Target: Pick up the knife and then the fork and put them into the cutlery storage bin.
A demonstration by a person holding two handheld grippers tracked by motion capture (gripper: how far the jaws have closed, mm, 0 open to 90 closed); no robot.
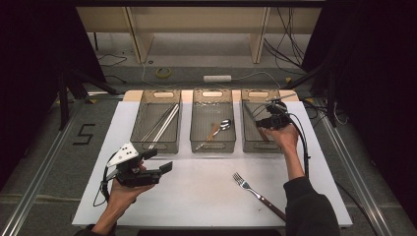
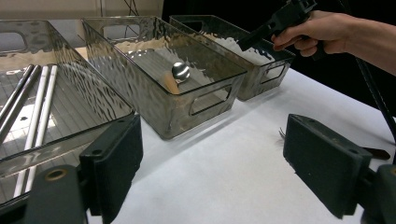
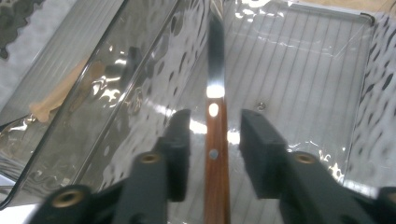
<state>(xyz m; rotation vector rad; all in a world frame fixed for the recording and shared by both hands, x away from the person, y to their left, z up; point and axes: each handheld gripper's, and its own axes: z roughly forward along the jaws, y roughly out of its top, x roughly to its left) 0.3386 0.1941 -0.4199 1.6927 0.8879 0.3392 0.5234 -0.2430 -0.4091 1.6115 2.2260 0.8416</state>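
Observation:
A knife with a brown wooden handle (image 3: 217,158) and a steel blade lies on the floor of the right clear bin (image 1: 260,146). My right gripper (image 3: 215,126) reaches down into that bin and is open; the handle sits between its pads with a gap on each side. In the high view the right gripper (image 1: 259,122) hangs over the same bin. My left gripper (image 1: 160,161) hovers over the white table near the front left, open wide with nothing between its jaws. The left gripper (image 2: 210,154) points toward the bins.
Three clear bins stand in a row at the back of the white table (image 1: 196,196). The left bin (image 1: 156,143) holds long metal chopsticks (image 1: 164,123). The middle bin (image 1: 212,146) holds a spoon (image 1: 224,124). A wooden-handled fork (image 1: 255,193) lies at the front right.

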